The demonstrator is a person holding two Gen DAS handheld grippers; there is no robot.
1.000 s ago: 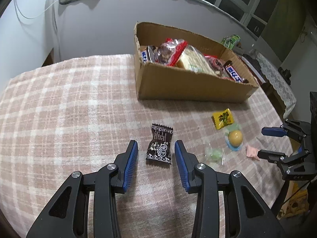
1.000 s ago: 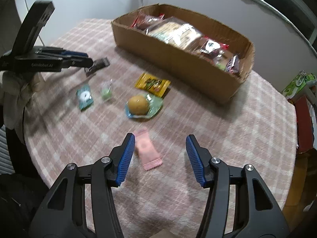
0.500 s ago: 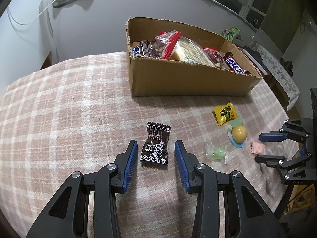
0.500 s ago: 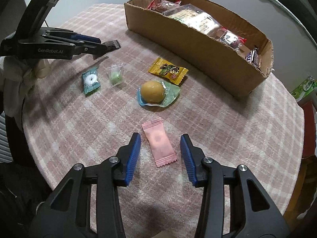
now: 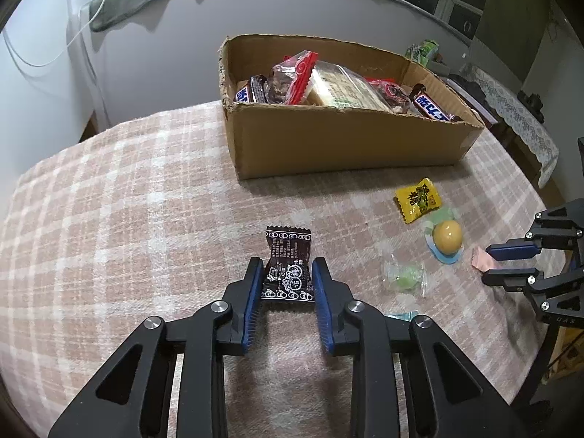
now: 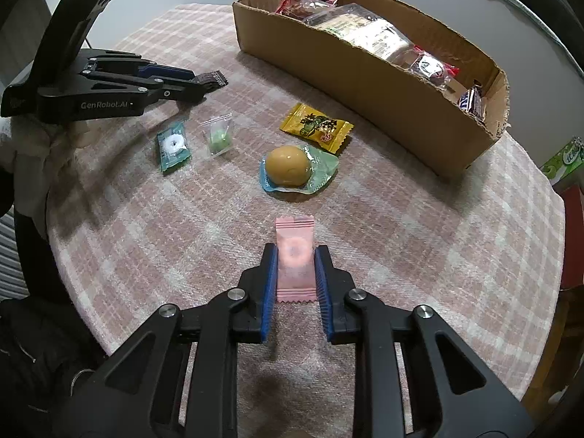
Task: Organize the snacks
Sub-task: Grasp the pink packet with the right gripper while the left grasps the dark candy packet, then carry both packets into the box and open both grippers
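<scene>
Both tools have narrowed since a second ago: right tool (image 6: 295, 268) clamps the pink candy (image 6: 294, 257), left tool (image 5: 287, 281) is closing around the dark wrapper (image 5: 288, 266), both on the surface (image 5: 127, 200), boxing next.

Plaid-cloth table (image 6: 456, 255) w/ cardboard box (image 6: 365, 84), yellow packet (image 6: 317, 127), egg-shaped snack (image 6: 288, 166), assorted wrapped candies.

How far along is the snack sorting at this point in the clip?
Done: several snacks already sit in the cardboard box. In hand: the left gripper is closing on the dark brown packet; the right gripper is shut on the pink candy. Left on the tablecloth: yellow packet, egg-shaped snack, green candy, teal mint.
</scene>
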